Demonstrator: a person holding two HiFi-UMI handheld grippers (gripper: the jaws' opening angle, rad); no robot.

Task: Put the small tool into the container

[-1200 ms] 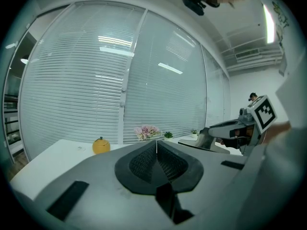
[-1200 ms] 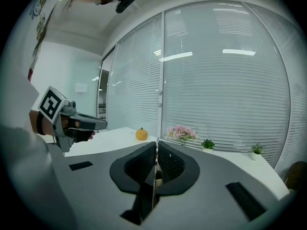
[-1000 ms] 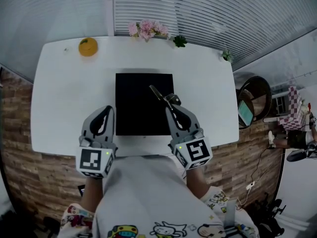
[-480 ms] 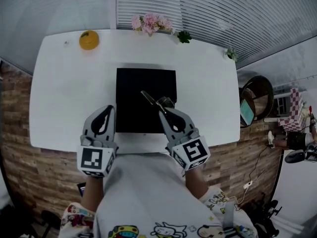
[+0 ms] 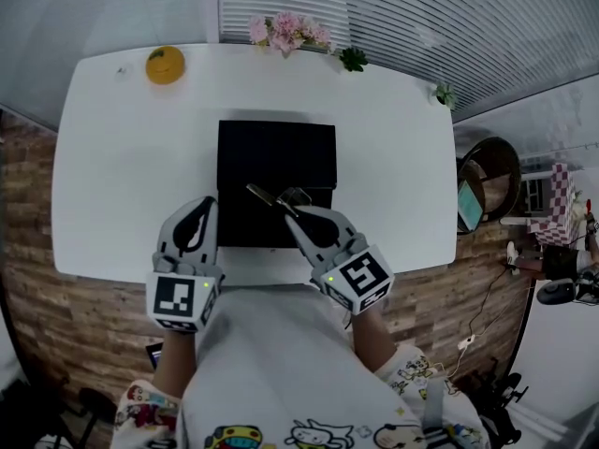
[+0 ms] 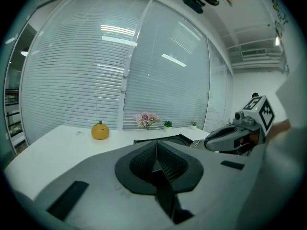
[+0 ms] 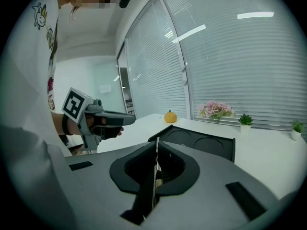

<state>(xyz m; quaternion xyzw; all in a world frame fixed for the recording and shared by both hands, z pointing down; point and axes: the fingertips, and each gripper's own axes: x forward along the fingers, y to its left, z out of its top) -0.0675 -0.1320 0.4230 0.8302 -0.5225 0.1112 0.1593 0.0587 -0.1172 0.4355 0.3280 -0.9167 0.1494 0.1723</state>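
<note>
One small tool point(image 5: 270, 197), thin metal, likely stiff, light and slick; best gripped flat across its rear end. Right hand-held gripper point(image 5: 292, 215) is clamped there, tip projecting ahead over black container point(image 5: 276, 148). Left hand-held gripper point(image 5: 199, 206) closed, empty, alongside at desk point(image 5: 122, 157) edge.

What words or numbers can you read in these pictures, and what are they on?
No words or numbers are readable anywhere.
Marker cubes: only black-and-white square patterns, no letters.
Shirt prints: cartoon pictures; any lettering is too small to read.
</note>
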